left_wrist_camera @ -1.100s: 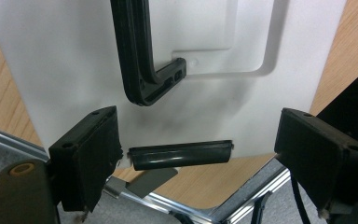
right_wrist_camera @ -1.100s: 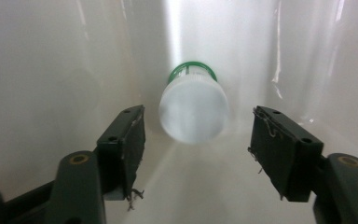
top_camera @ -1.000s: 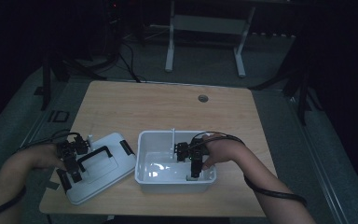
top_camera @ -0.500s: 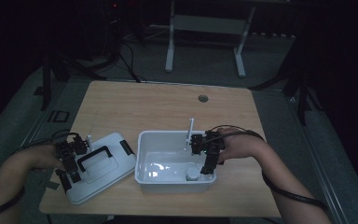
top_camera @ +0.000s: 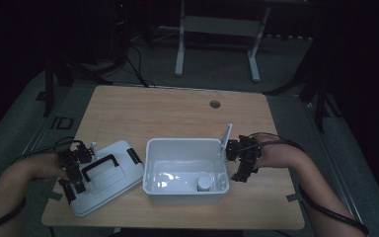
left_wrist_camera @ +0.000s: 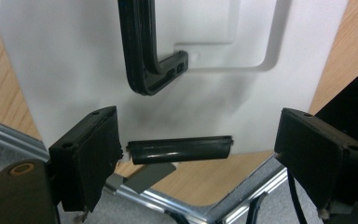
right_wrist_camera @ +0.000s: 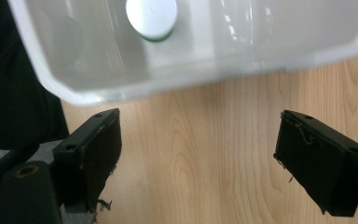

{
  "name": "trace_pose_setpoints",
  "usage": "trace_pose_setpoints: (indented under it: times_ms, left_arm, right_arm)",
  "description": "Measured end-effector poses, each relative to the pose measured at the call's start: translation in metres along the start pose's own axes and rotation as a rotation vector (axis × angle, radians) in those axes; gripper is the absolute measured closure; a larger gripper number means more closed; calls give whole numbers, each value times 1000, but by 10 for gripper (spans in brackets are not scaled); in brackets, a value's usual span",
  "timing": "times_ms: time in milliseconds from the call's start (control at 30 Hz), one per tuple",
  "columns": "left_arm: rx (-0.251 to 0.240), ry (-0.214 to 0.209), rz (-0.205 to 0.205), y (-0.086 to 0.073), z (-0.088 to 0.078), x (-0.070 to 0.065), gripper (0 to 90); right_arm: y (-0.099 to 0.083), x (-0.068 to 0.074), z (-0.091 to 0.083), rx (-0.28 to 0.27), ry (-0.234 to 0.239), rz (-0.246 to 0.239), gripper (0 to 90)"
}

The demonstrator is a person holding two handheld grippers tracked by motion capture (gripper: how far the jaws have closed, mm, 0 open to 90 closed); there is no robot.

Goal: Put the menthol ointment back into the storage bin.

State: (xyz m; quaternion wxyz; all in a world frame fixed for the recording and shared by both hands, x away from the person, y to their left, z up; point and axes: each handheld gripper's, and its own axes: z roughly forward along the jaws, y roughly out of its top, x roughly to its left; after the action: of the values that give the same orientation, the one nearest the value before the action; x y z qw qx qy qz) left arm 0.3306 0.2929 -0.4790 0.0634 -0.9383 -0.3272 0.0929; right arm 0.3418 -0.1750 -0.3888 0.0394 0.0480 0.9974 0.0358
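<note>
A white bin [top_camera: 150, 148] stands near the table's front edge. A small bottle with a white cap [top_camera: 204, 183] rests in its right front corner and also appears in the right gripper view [right_wrist_camera: 151, 16]. My right gripper [top_camera: 242, 174] hovers just outside the bin's right wall, over bare wood. Its jaws have just been opening, and they stand open [right_wrist_camera: 198, 140] with nothing between them. The bin's white lid [top_camera: 113, 185], with a black handle [top_camera: 100, 163], lies flat to the left. My left gripper [top_camera: 73, 180] is open [left_wrist_camera: 198, 123] at the lid's near end, its jaws either side of a black latch [left_wrist_camera: 179, 149] without touching it.
The wooden table [top_camera: 177, 111] has a round cable hole [top_camera: 215, 104] at the back. Its metal-edged front left corner [left_wrist_camera: 205, 212] lies just below the lid. A table frame [top_camera: 217, 29] stands on the dark floor beyond.
My right gripper has lifted out of the bin and moved right past its wall, its jaws wider; the bottle stays in the bin. The left gripper and the lid have not moved.
</note>
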Motion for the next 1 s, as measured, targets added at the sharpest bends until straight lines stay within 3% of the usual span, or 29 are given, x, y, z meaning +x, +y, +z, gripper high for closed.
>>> trace_pose_setpoints:
  times_ms: [133,300,467,500,667,700,800,900,1000]
  left_arm:
    - [-15,-11,-11,1,0,1,139]
    - [-63,21,6,3,0,0,149]
    - [-84,24,0,4,2,1,163]
    - [-73,47,5,6,3,1,218]
    - [-71,70,30,9,4,3,343]
    - [-84,73,33,12,3,3,460]
    - [-80,85,34,15,5,3,566]
    - [-41,99,28,20,9,5,601]
    - [-51,86,19,22,8,5,685]
  right_arm:
    - [-14,-2,7,-3,6,28,141]
    - [-36,-7,16,-2,8,83,142]
    - [-50,-10,25,5,12,129,143]
    - [-55,-11,31,20,20,141,143]
    - [-64,-13,40,37,27,169,143]
    - [-67,-13,43,39,29,182,144]
    - [-70,-14,47,45,30,193,145]
    - [-73,-14,52,56,33,201,145]
    - [-76,-14,56,60,33,208,145]
